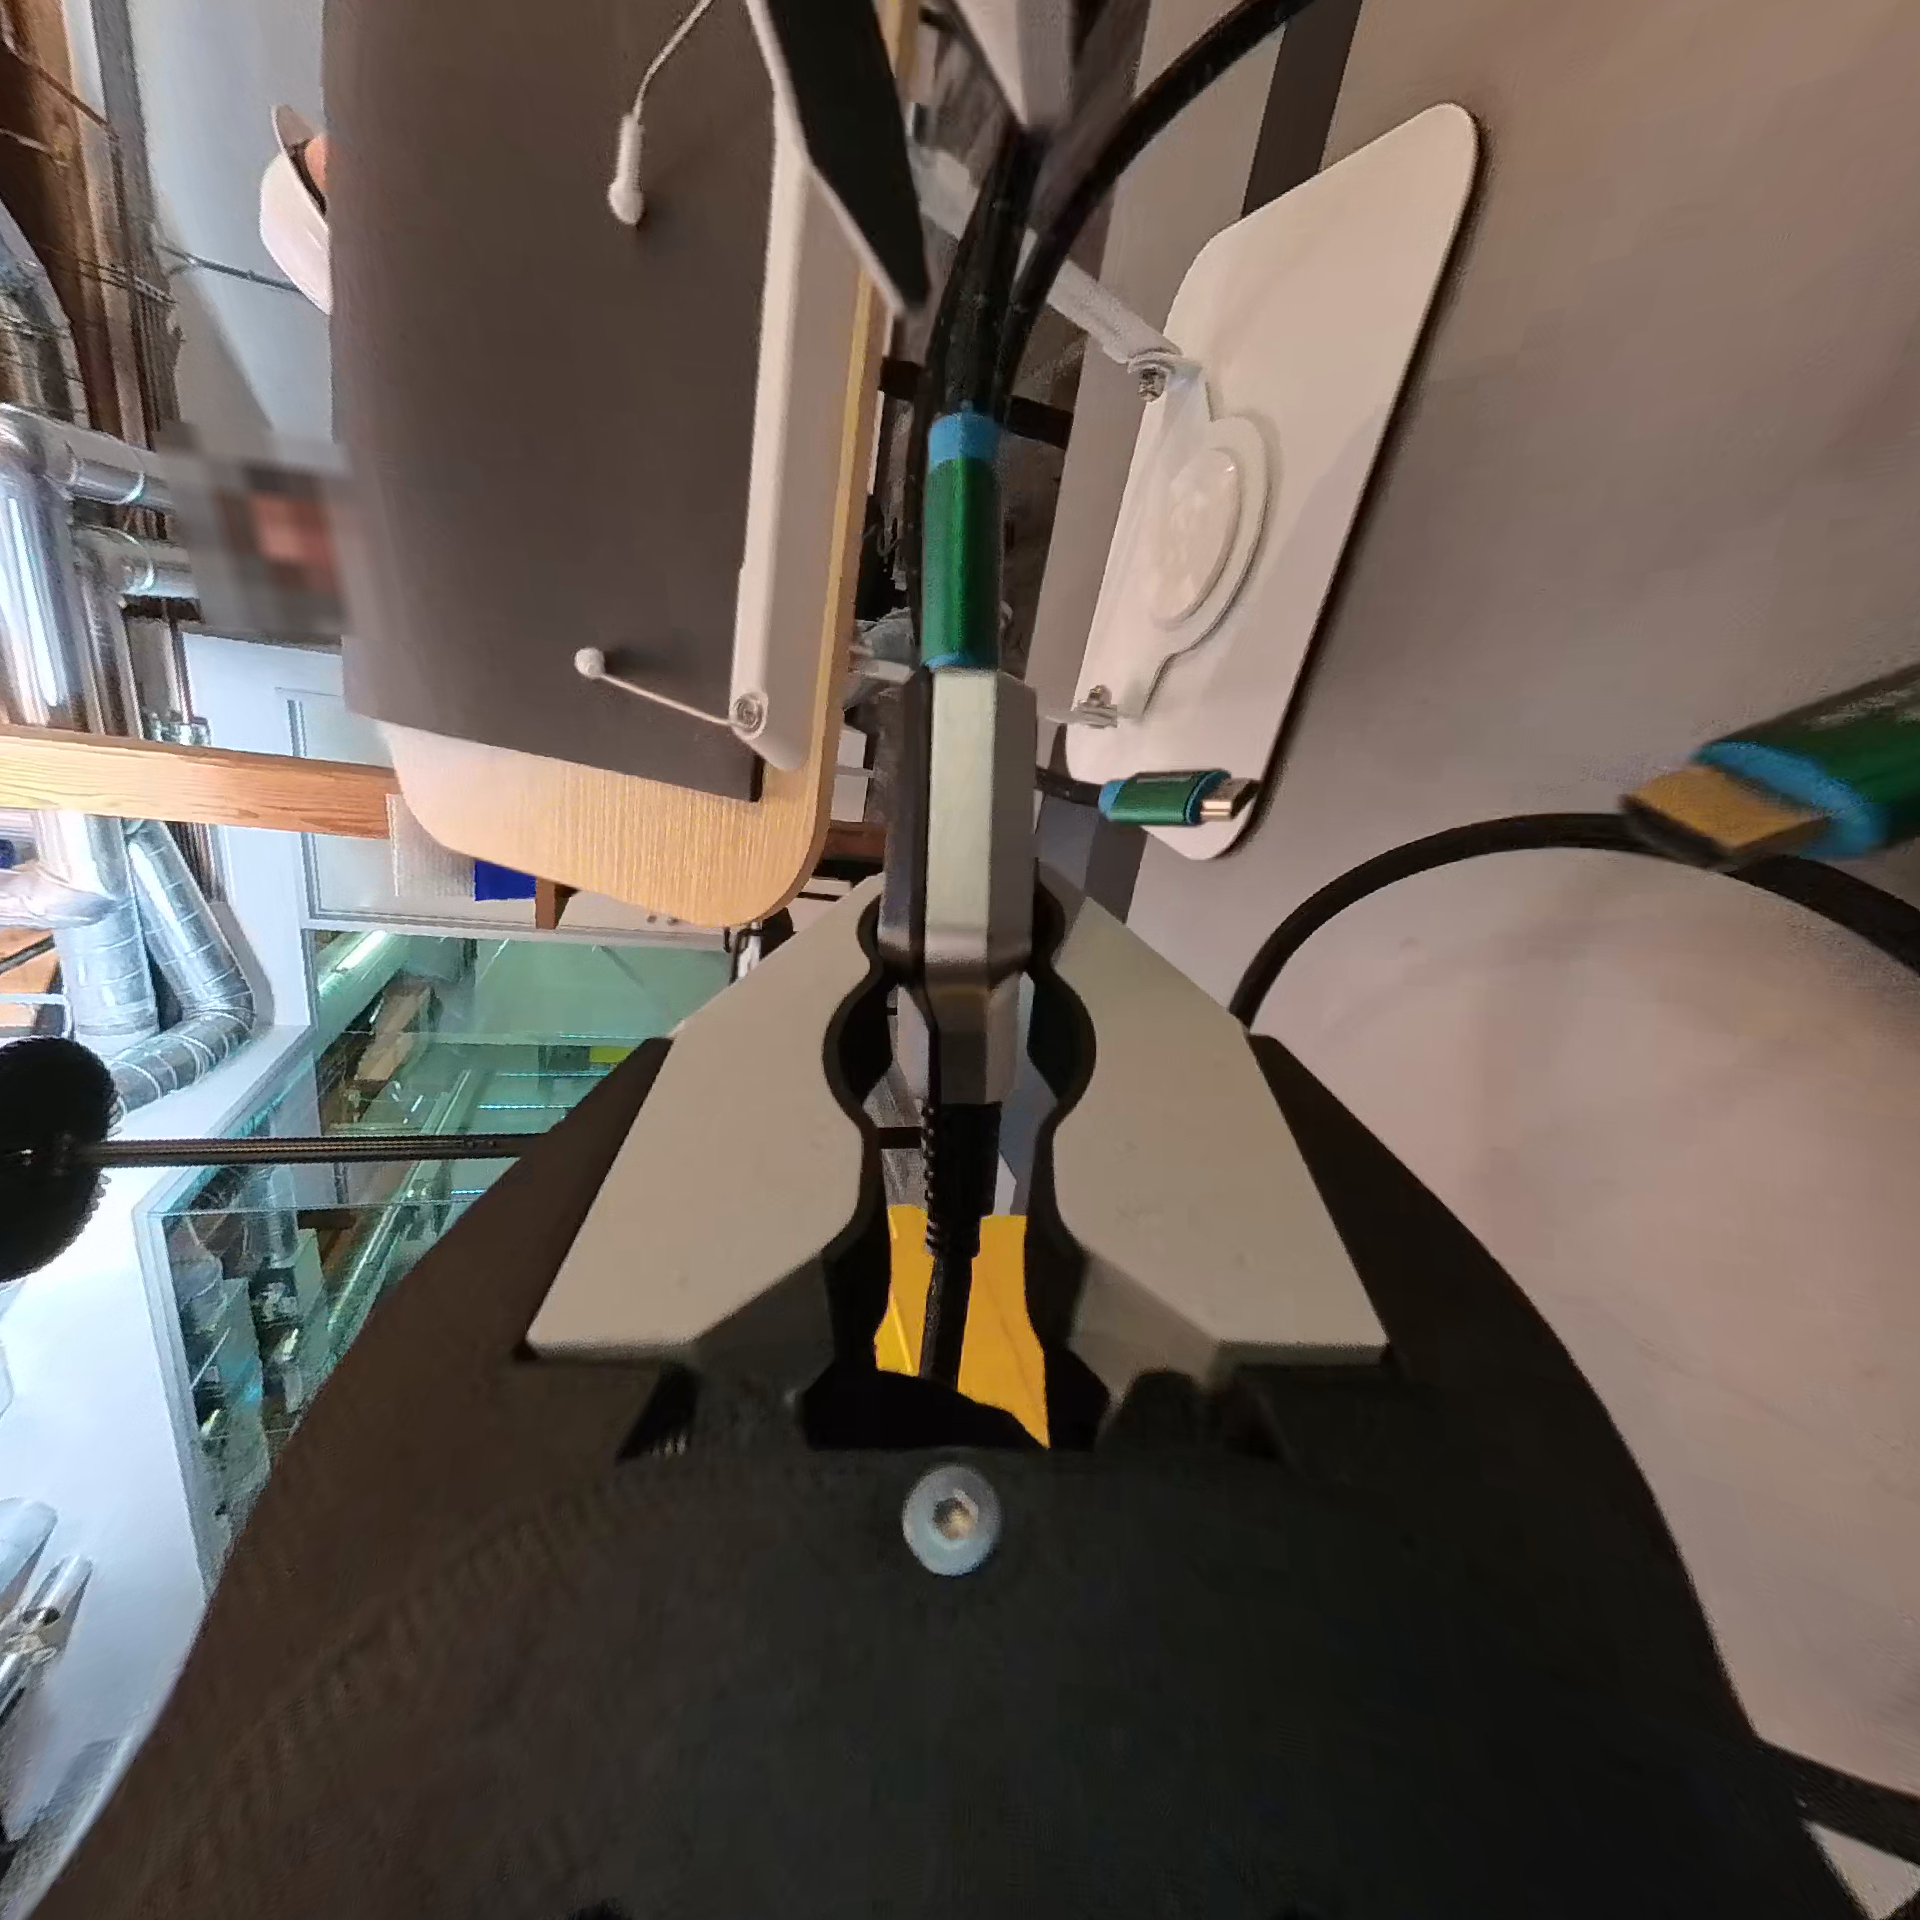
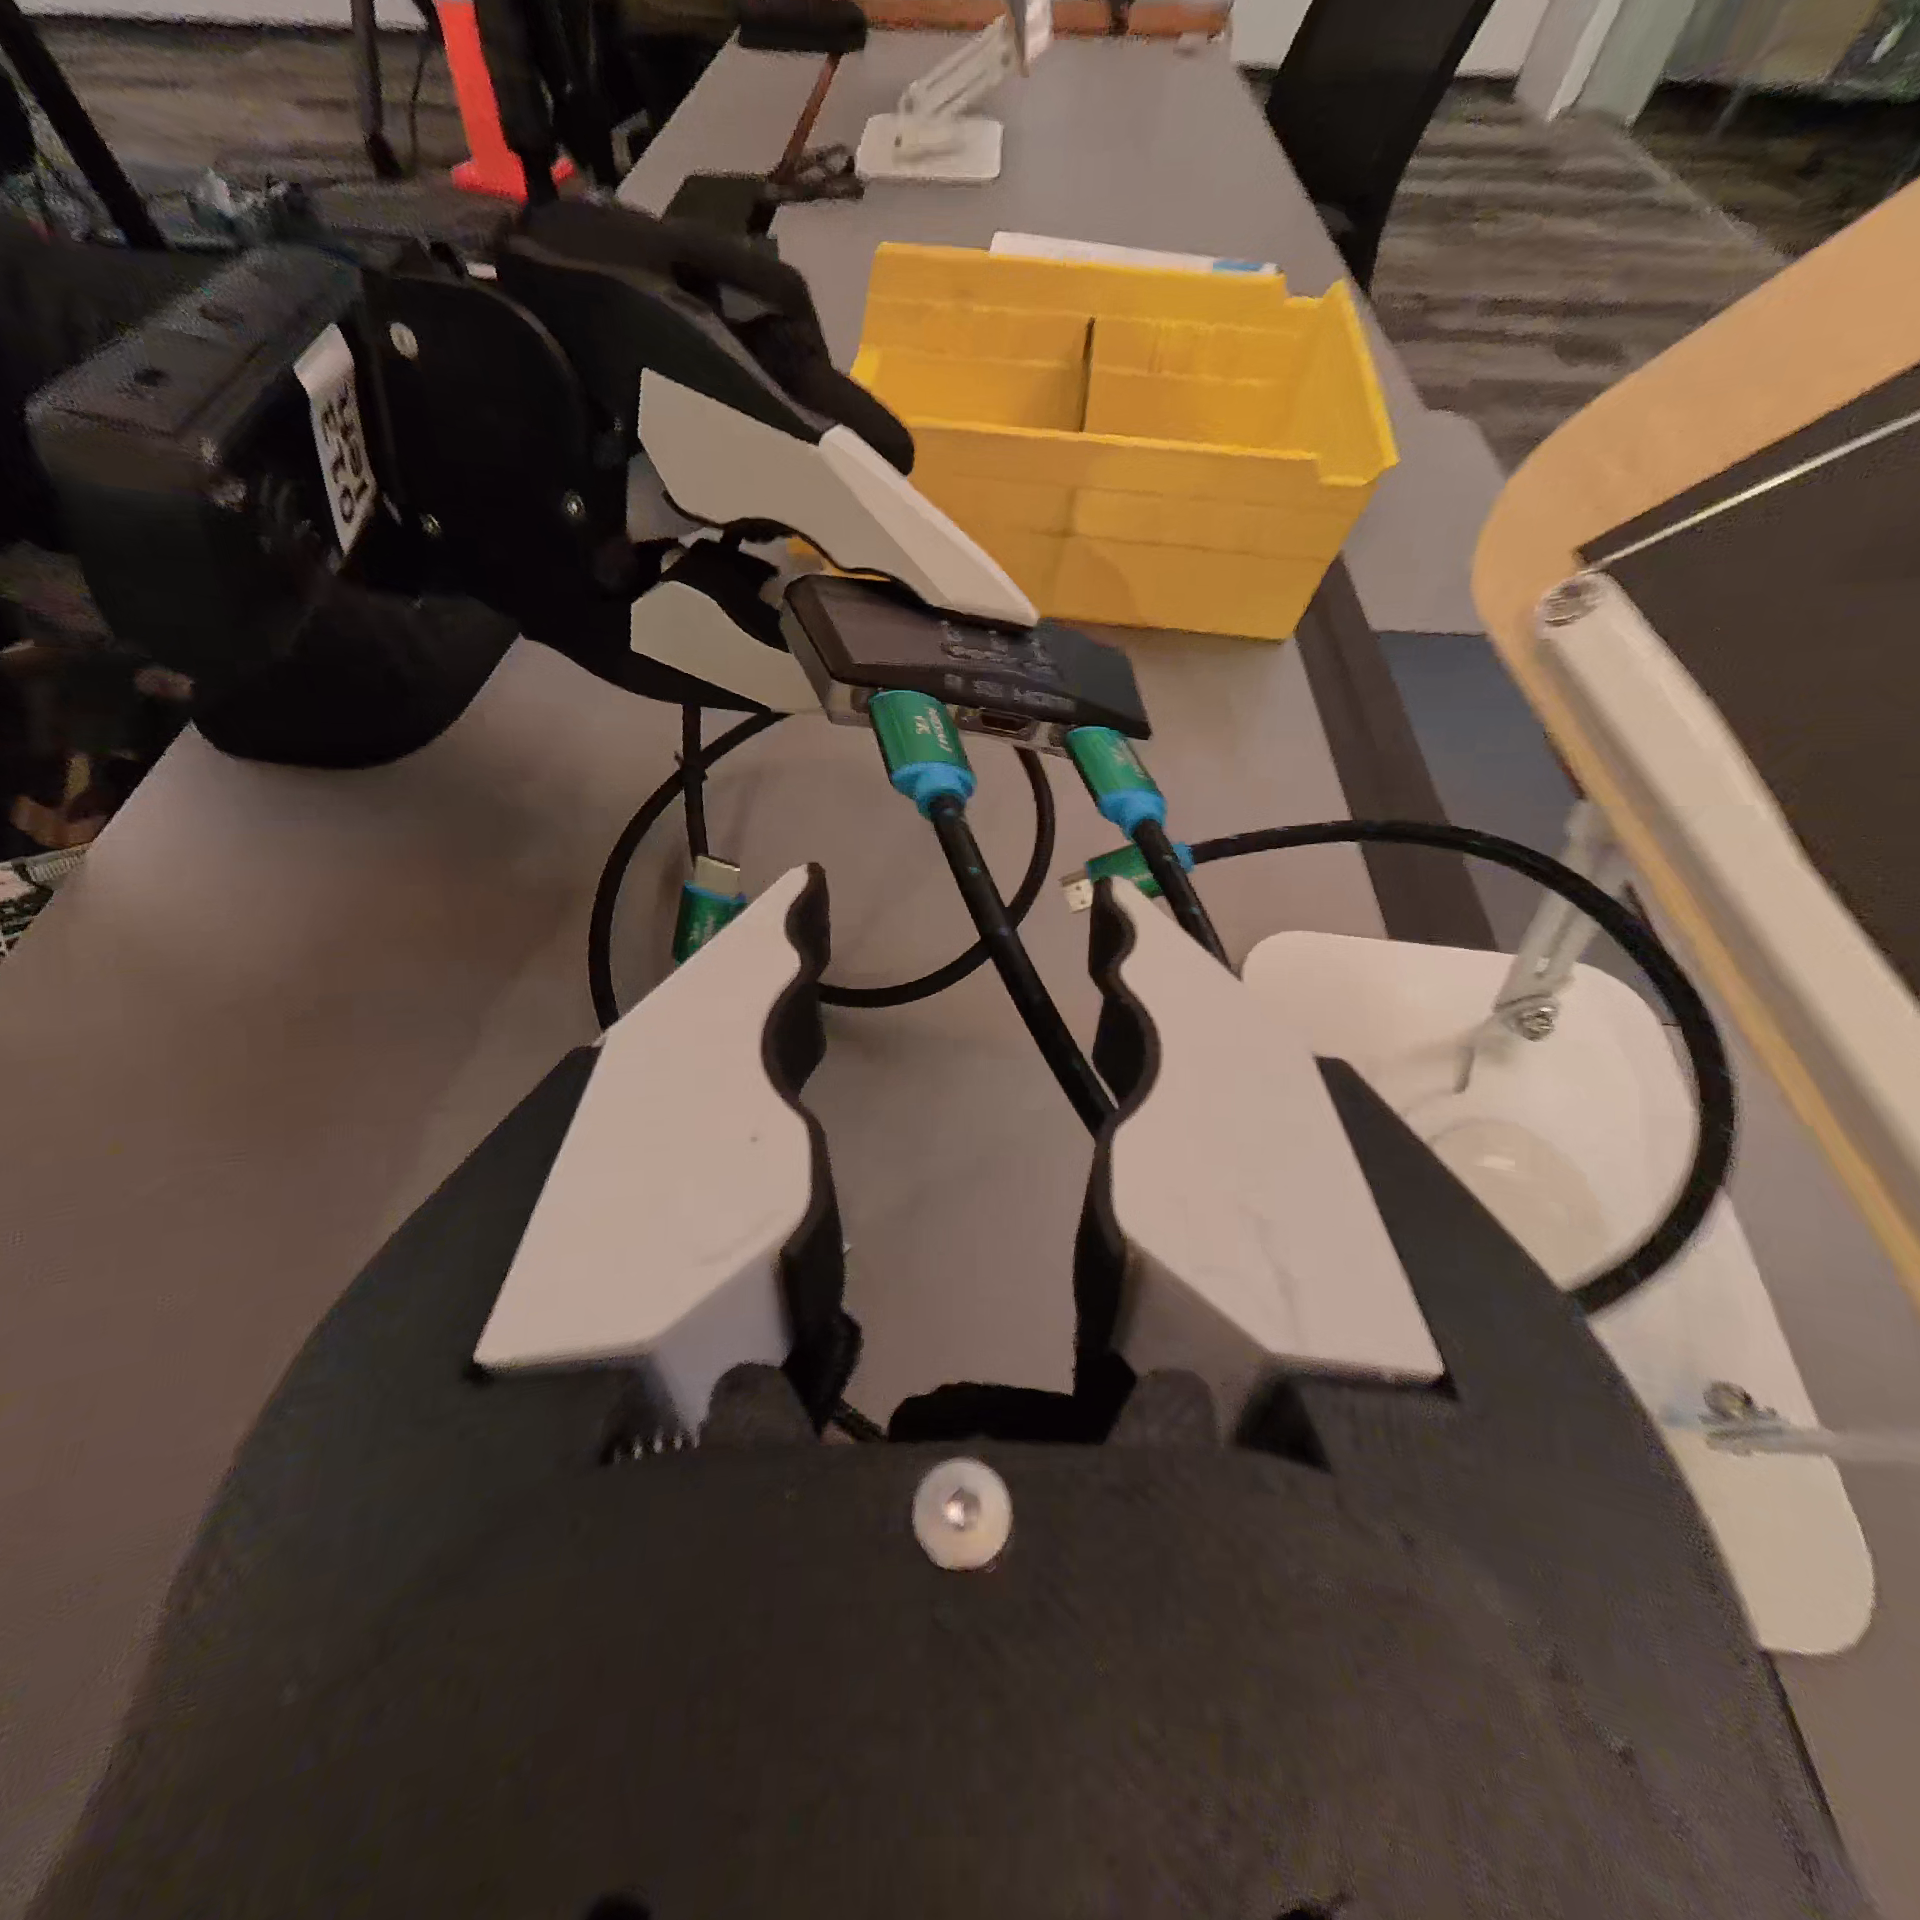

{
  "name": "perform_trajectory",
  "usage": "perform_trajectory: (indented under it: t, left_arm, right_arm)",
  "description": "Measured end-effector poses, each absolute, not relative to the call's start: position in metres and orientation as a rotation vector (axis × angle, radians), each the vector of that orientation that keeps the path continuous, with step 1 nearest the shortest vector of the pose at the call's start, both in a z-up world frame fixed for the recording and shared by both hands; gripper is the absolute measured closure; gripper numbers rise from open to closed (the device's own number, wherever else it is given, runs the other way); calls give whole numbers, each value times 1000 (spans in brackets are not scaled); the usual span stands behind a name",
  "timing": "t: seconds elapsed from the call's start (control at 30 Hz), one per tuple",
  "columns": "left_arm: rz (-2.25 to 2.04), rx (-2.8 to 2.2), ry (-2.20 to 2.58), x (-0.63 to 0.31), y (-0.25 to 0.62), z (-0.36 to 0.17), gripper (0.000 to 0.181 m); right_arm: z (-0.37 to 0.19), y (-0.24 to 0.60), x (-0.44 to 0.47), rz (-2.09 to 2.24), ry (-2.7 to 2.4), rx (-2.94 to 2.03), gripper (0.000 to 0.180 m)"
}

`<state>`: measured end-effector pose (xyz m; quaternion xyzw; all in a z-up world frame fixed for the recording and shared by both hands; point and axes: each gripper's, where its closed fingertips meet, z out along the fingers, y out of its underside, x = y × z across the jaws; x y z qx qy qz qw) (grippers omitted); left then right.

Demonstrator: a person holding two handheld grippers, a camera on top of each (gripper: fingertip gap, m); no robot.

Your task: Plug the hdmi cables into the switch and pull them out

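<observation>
Two cables (image 2: 920, 753) sit plugged in the switch (image 2: 966, 665) my left gripper (image 2: 894, 644) clamps, my right gripper (image 2: 956, 925) gapes empty; a skewed pull could twist the switch loose.

The left black-bodied claw with white plastic fingers (image 1: 961, 997) is rolled onto its side, one finger above the other, clamped tight on a flat dark metal box (image 2: 966, 665). The right claw (image 2: 961, 935), of the same build, sits level with its fingers spread apart, gripping nothing.
</observation>
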<state>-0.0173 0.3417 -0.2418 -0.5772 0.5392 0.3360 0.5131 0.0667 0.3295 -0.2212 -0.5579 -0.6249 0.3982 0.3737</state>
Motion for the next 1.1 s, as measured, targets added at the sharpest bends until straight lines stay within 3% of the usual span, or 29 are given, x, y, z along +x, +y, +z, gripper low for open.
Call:
perform_trajectory:
  t: [0.33, 0.57, 0.8, 1.1]
  left_arm:
    - [817, -1212, 1332, 2, 329, -224, 162]
    - [831, -1190, 1322, 5, 326, -217, 162]
    - [741, -1228, 1318, 3, 325, -222, 161]
    - [408, -1456, 1410, 1, 314, -242, 112]
  right_arm:
    - [-214, 304, 81, 1126, -1697, -1342, 131]
    - [-235, 294, 68, 1071, -1818, -1343, 178]
    - [-231, 294, 64, 949, -1845, -1268, 179]
    - [-240, 289, 60, 905, -1907, -1241, 180]
